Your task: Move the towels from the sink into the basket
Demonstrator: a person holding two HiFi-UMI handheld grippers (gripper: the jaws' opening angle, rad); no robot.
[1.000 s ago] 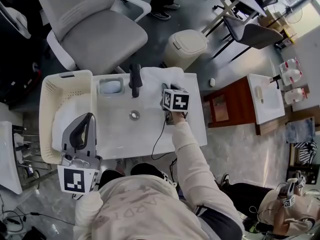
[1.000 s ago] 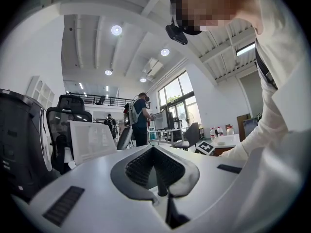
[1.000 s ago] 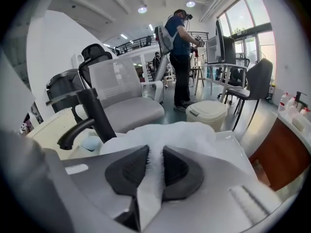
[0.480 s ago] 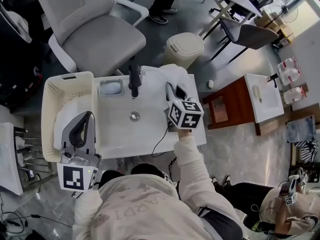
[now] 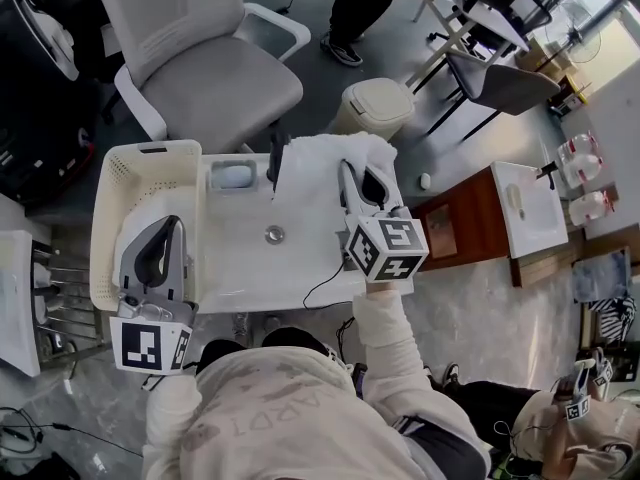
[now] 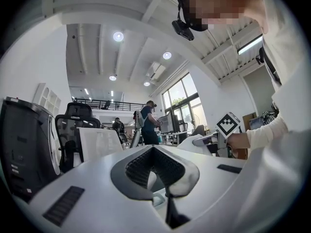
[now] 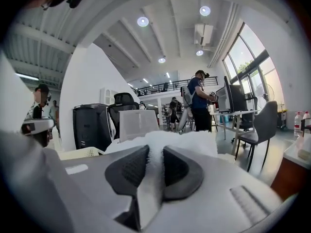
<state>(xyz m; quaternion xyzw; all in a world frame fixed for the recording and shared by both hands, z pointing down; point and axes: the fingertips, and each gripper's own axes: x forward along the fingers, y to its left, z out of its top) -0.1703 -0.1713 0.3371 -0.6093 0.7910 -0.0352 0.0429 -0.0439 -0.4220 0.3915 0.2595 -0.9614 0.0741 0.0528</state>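
A white towel (image 5: 318, 158) hangs bunched above the back right of the white sink (image 5: 250, 268), beside the dark faucet (image 5: 276, 161). My right gripper (image 5: 352, 174) is shut on it; in the right gripper view the fluffy towel (image 7: 181, 142) is pinched between the two dark pads of the right gripper (image 7: 155, 155). At the sink's left stands a white perforated basket (image 5: 112, 183) with another white towel (image 5: 128, 236) inside. My left gripper (image 5: 172, 226) hovers over the basket's near right side. The left gripper view shows the left gripper (image 6: 154, 152) shut with nothing between its pads.
A grey office chair (image 5: 205, 73) stands behind the basket and a cream waste bin (image 5: 372, 108) behind the sink. A brown wooden table (image 5: 455, 218) is to the right. A soap dish (image 5: 235, 176) and the drain (image 5: 274, 234) are in the sink; a black cable (image 5: 320, 280) trails over its front.
My right gripper has risen from the sink's right side with the white towel, which now hangs lifted by the faucet. The left gripper has stayed over the basket.
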